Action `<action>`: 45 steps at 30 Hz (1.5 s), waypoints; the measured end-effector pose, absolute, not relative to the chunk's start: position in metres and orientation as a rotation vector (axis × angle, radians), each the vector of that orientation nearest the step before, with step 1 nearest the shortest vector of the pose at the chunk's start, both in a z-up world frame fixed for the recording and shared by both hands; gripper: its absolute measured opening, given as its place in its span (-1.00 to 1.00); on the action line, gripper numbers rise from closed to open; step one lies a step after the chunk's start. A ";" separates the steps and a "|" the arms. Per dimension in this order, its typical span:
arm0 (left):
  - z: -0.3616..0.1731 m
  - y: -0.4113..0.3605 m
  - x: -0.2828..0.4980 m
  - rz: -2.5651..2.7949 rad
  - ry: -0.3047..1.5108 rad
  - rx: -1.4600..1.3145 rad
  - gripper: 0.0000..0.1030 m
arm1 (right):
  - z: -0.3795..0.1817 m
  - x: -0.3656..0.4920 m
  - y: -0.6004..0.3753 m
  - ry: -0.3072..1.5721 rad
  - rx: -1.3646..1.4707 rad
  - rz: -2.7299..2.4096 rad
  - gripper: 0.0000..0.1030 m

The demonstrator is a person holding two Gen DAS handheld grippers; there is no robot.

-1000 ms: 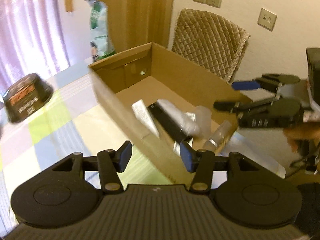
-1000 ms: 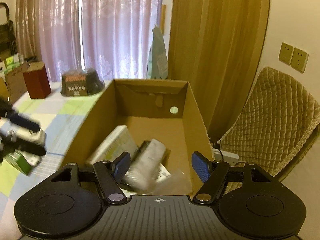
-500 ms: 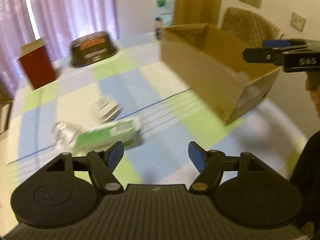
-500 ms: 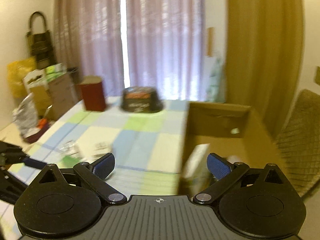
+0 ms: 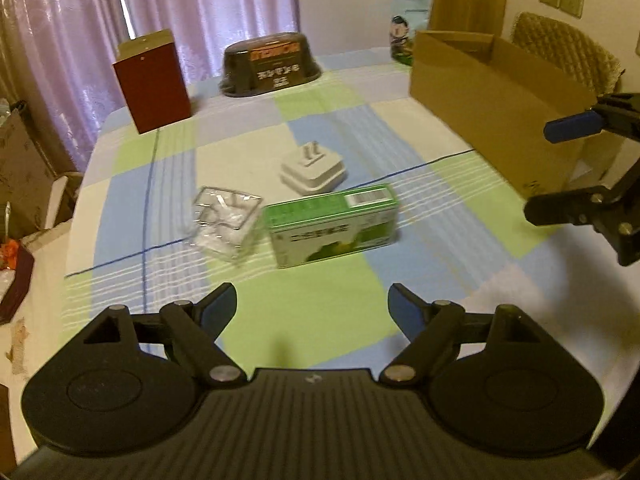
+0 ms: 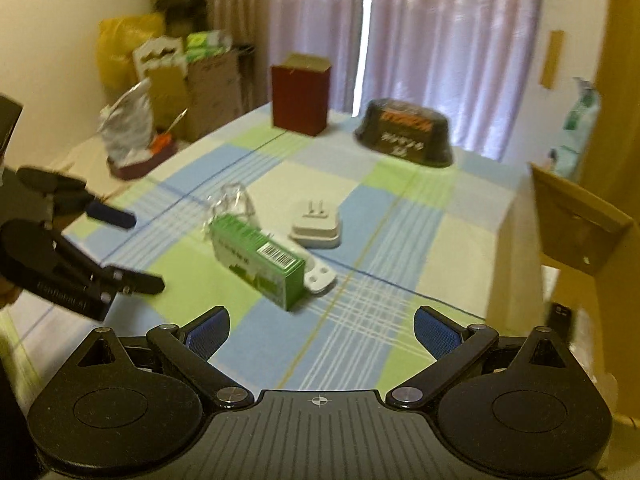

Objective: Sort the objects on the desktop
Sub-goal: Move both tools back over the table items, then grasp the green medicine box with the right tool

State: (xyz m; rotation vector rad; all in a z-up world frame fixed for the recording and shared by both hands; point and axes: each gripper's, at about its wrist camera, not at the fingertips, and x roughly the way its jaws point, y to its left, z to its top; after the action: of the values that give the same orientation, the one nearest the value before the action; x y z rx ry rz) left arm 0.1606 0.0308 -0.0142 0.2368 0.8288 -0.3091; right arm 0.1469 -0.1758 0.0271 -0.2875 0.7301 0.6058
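Note:
A green carton (image 5: 334, 224) (image 6: 256, 266) lies on the checked tablecloth, with a clear plastic tray (image 5: 224, 222) (image 6: 234, 204) to its left and a white plug adapter (image 5: 313, 170) (image 6: 317, 226) behind it. My left gripper (image 5: 312, 310) hovers open just in front of the carton, holding nothing. My right gripper (image 6: 320, 330) is open and empty too, a little short of the carton. In the left wrist view the right gripper (image 5: 560, 168) shows at the right edge, beside the cardboard box (image 5: 492, 104) (image 6: 576, 216). A small white piece (image 6: 318, 276) lies by the carton.
At the back of the table stand a dark red box (image 5: 152, 82) (image 6: 301, 98), a black upturned bowl (image 5: 270, 66) (image 6: 404, 134) and a green-white bag (image 5: 408, 8). Bags and cartons (image 6: 168, 80) crowd the floor to the left. A quilted chair (image 5: 568, 52) is behind the cardboard box.
Both grippers have swung left, away from over the cardboard box, and now face the objects on the cloth. Their jaws have widened. Nothing was picked up.

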 end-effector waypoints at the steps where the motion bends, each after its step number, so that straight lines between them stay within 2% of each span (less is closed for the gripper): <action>1: -0.018 0.032 0.163 -0.309 0.826 0.259 0.55 | 0.024 0.151 -0.173 0.737 -0.302 0.617 0.96; 8: -0.043 0.034 0.177 -0.305 0.783 0.352 0.55 | -0.002 0.180 -0.147 0.758 -0.378 0.711 0.94; 11: -0.052 0.036 0.183 -0.311 0.792 0.325 0.55 | -0.010 0.197 -0.129 0.760 -0.404 0.770 0.67; 17: -0.060 0.034 0.190 -0.314 0.785 0.394 0.53 | -0.030 0.221 -0.098 0.782 -0.476 0.884 0.66; 20: -0.063 0.037 0.193 -0.311 0.786 0.393 0.53 | -0.039 0.228 -0.087 0.803 -0.518 0.917 0.38; 23: -0.066 0.038 0.197 -0.310 0.784 0.399 0.53 | -0.045 0.234 -0.078 0.810 -0.559 0.937 0.37; 25: -0.067 0.039 0.200 -0.311 0.784 0.398 0.53 | -0.048 0.237 -0.075 0.818 -0.564 0.947 0.23; 29: -0.067 0.041 0.204 -0.306 0.782 0.392 0.53 | -0.054 0.238 -0.069 0.845 -0.605 0.947 -0.34; 31: -0.066 0.042 0.205 -0.303 0.781 0.388 0.53 | -0.052 0.234 -0.072 0.857 -0.599 0.945 -0.42; 40: -0.062 0.051 0.230 -0.293 0.751 0.386 0.56 | -0.044 0.213 -0.120 0.936 -0.450 0.815 -0.43; 42: -0.061 0.054 0.243 -0.291 0.743 0.384 0.79 | -0.045 0.206 -0.129 0.945 -0.434 0.798 -0.43; 45: -0.063 0.055 0.264 -0.301 0.739 0.398 0.88 | -0.045 0.198 -0.137 0.934 -0.424 0.785 -0.43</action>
State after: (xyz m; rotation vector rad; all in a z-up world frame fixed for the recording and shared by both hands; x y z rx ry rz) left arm 0.2645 0.0550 -0.0630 0.3982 0.7393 -0.3011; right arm 0.1977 -0.1367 -0.0446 -0.4243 0.9339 0.7847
